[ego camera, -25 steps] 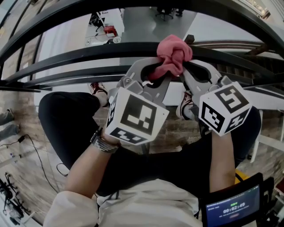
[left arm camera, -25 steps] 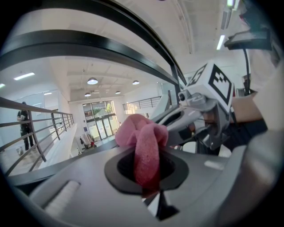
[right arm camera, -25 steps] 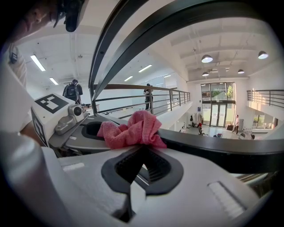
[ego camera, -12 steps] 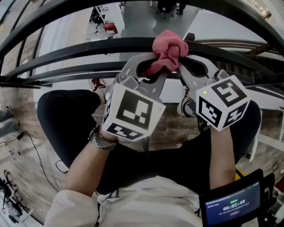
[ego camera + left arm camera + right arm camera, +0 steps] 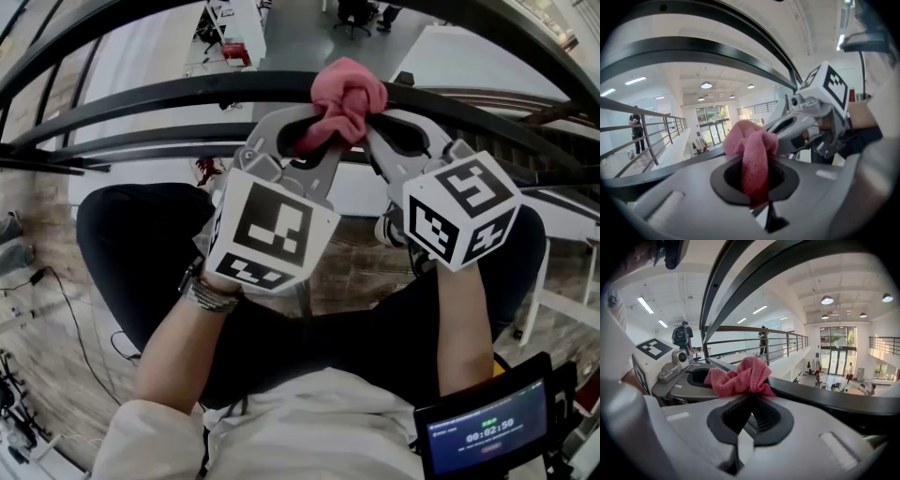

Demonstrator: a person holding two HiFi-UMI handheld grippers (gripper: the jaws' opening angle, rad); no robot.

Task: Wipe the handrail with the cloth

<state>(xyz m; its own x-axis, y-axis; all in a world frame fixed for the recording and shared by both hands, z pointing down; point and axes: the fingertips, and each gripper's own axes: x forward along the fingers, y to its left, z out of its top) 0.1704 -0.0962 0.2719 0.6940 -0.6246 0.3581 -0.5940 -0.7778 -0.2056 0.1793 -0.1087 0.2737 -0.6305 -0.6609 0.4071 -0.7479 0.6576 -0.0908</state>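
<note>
A bunched pink cloth (image 5: 342, 99) sits on the black handrail (image 5: 169, 94), which curves across the top of the head view. Both grippers meet at it. My left gripper (image 5: 319, 131) is shut on the cloth from the left; in the left gripper view the pink cloth (image 5: 752, 154) hangs down between the closed jaws. From the right, my right gripper (image 5: 370, 127) is shut on the same cloth (image 5: 740, 376), whose bunch rests against the dark rail (image 5: 825, 399).
A second black rail (image 5: 122, 150) runs below the handrail, with a lower floor far beneath. My legs in dark trousers (image 5: 141, 253) stand close to the railing. A small screen (image 5: 487, 433) is at the lower right. Further railings (image 5: 754, 341) and people stand in the distance.
Both grippers and the cloth have shifted slightly left and up along the handrail, staying shut on the cloth.
</note>
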